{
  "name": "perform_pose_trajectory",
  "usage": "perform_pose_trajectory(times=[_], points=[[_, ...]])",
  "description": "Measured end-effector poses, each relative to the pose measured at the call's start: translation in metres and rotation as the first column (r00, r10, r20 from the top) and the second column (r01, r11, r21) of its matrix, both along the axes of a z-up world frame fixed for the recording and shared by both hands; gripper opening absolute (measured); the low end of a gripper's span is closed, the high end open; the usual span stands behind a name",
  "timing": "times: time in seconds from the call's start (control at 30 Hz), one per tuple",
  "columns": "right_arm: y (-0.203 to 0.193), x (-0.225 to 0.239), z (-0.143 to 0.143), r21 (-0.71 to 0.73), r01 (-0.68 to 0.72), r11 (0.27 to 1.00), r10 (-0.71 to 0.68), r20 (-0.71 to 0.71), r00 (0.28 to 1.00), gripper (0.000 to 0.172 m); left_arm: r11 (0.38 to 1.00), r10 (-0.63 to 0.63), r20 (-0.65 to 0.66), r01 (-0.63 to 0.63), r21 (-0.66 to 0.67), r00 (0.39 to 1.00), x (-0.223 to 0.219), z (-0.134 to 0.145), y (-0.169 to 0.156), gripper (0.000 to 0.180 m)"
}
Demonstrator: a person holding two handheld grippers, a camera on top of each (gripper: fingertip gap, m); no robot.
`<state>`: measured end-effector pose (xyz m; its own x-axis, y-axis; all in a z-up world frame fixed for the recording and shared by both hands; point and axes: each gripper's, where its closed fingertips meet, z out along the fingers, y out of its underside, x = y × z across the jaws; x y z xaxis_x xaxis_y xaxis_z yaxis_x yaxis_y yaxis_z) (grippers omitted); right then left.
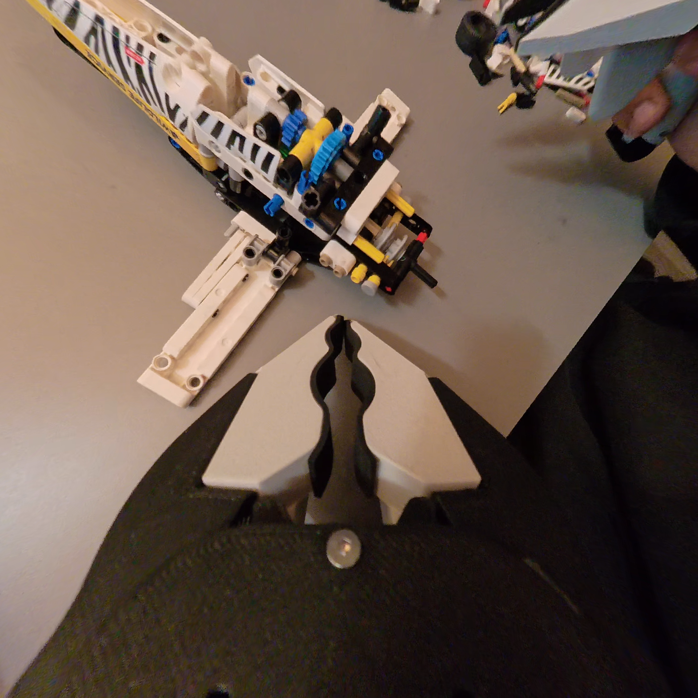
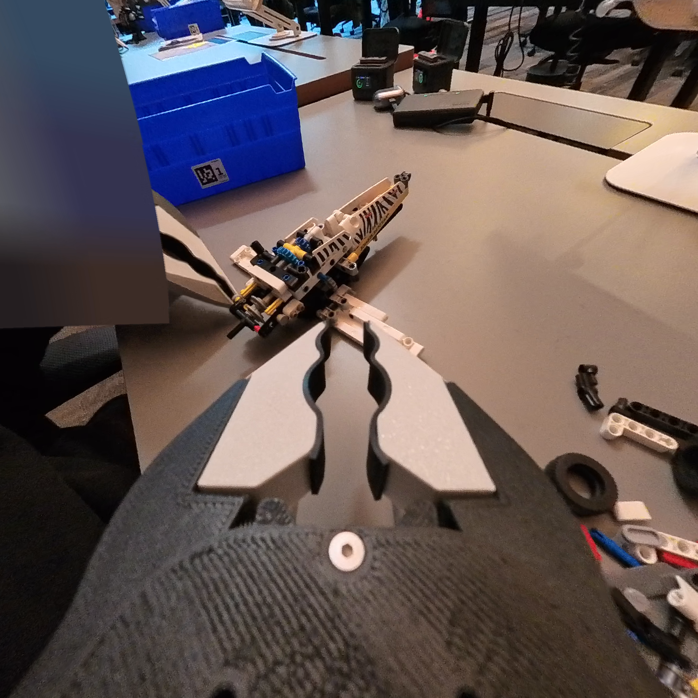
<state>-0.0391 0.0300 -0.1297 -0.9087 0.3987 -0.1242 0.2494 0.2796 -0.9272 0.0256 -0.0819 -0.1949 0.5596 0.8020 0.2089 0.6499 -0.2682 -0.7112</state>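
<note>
A white, black and yellow brick-built model with zebra stripes lies on the grey table. A flat white panel sticks out from its side. My left gripper is shut with nothing between its pads, and its tips hover just in front of the model's rear end. It also shows at the left of the right wrist view. My right gripper is open and empty, above the table. The model and its white panel lie beyond its tips. Its grey fingers show in the left wrist view, held by a hand.
A blue bin stands behind the model. Loose parts lie at the right: a black tyre, a white beam, a black beam. A second part-built model lies further off. Black devices sit at the back. The table edge is near. Left tips to right tips: about 15 centimetres.
</note>
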Motion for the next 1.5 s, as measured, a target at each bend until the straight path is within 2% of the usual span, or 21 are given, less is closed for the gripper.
perform_pose_trajectory(times=[0.13, 0.27, 0.37, 0.47, 0.53, 0.63, 0.8, 0.97, 1.07, 1.23, 1.5], points=[[0.006, -0.002, 0.0, -0.012, 0.01, 1.0, -0.01, 0.005, 1.0, 0.015, 0.998, -0.001, -0.01, 0.001, 0.058, 1.0, 0.001, 0.012, -0.001, 0.0], [0.009, -0.002, 0.002, -0.036, 0.009, 0.999, -0.009, 0.015, 1.0, 0.015, 0.999, 0.017, -0.014, -0.016, 0.049, 1.0, -0.001, 0.013, -0.006, 0.0], [0.01, -0.002, 0.003, -0.045, 0.007, 0.999, -0.006, 0.017, 1.0, 0.015, 0.999, 0.008, 0.032, -0.009, 0.039, 0.999, 0.0, 0.003, -0.001, 0.01], [0.012, -0.001, 0.003, -0.04, 0.011, 0.999, -0.011, 0.011, 1.0, 0.015, 1.0, -0.011, 0.065, 0.011, -0.005, 0.998, 0.001, -0.009, 0.004, 0.009], [0.014, -0.002, 0.003, -0.041, 0.016, 0.999, -0.016, 0.011, 1.0, 0.015, 1.0, -0.007, 0.057, 0.008, -0.009, 0.998, 0.0, -0.009, 0.005, 0.0], [0.017, -0.002, 0.003, -0.051, 0.021, 0.999, -0.02, 0.017, 1.0, 0.015, 1.0, 0.016, 0.045, -0.015, -0.026, 0.999, -0.002, -0.007, -0.001, 0.0], [0.017, -0.003, 0.005, -0.072, 0.018, 0.997, -0.016, 0.026, 1.0, 0.015, 0.998, 0.037, 0.014, -0.038, 0.059, 0.999, -0.003, 0.01, -0.004, 0.0], [0.017, -0.002, 0.001, -0.06, 0.017, 0.998, -0.015, 0.026, 1.0, 0.015, 0.996, 0.09, 0.015, -0.09, 0.011, 0.996, -0.007, 0.004, -0.02, 0.0], [0.019, -0.002, 0.002, -0.069, 0.019, 0.997, -0.017, 0.03, 0.999, 0.015, 0.995, 0.097, 0.008, -0.097, 0.031, 0.995, -0.01, 0.004, -0.017, 0.0], [0.019, -0.001, 0.003, -0.082, 0.017, 0.996, -0.014, 0.041, 0.999, 0.015, 0.995, 0.101, -0.008, -0.101, 0.001, 0.995, -0.016, -0.003, -0.012, 0.013], [0.015, 0.0, 0.001, -0.074, 0.009, 0.997, -0.006, 0.038, 0.999, 0.015, 0.992, 0.126, -0.023, -0.126, -0.001, 0.992, -0.026, -0.004, -0.007, 0.012]])
